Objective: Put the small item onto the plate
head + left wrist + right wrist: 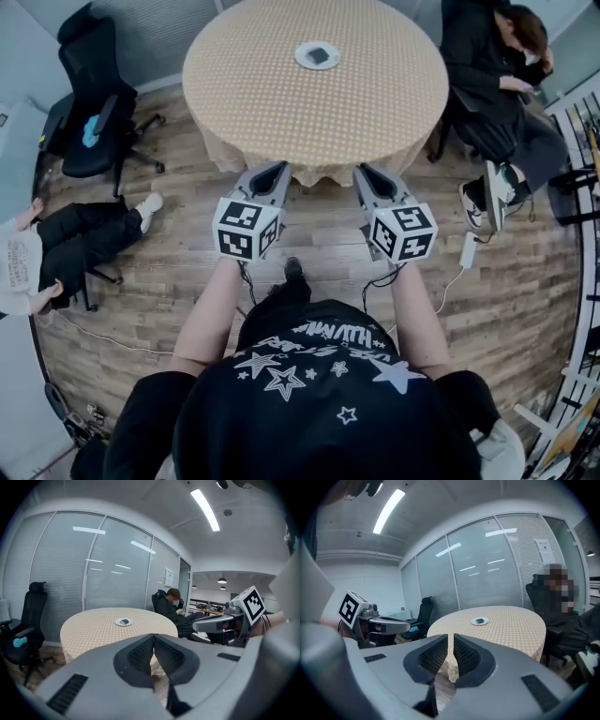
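Observation:
A round table with a yellow dotted cloth [281,103] stands ahead of me. A white plate [302,58] sits near its far edge, and a small dark item [320,55] lies on it. The plate [118,622] and item [124,620] also show in the left gripper view, and the plate [474,622] and item [480,620] in the right gripper view. My left gripper [279,167] and right gripper [361,169] hover side by side just short of the table's near edge. Both are shut and hold nothing. The left gripper's [153,637] and the right gripper's [451,637] jaws meet at the tips.
A black office chair [89,103] stands left of the table. A person in dark clothes [497,75] sits at its right side. Another person [56,244] sits on the wooden floor at left. A cable and white adapter [467,251] lie on the floor at right.

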Available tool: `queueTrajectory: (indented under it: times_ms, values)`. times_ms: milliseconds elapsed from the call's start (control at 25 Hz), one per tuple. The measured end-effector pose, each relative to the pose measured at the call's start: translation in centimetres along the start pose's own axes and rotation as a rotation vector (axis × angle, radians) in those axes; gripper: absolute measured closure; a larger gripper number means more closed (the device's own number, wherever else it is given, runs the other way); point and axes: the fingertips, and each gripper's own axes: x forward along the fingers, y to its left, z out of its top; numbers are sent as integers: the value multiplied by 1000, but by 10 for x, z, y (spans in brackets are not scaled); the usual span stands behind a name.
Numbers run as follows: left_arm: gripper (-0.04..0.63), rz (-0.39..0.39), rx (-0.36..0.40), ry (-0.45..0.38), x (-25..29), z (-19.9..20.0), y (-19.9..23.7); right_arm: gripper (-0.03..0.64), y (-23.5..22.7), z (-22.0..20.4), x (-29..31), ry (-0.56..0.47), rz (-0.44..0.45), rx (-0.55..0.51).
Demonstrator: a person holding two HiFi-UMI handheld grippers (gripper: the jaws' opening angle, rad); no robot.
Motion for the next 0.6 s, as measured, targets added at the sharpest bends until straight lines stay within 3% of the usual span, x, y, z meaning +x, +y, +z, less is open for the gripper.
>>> queueTrajectory:
  times_ms: [600]
  values:
    - [586,37,7,-18,-60,-27,-118,568,9,-49,-124,8,40,-4]
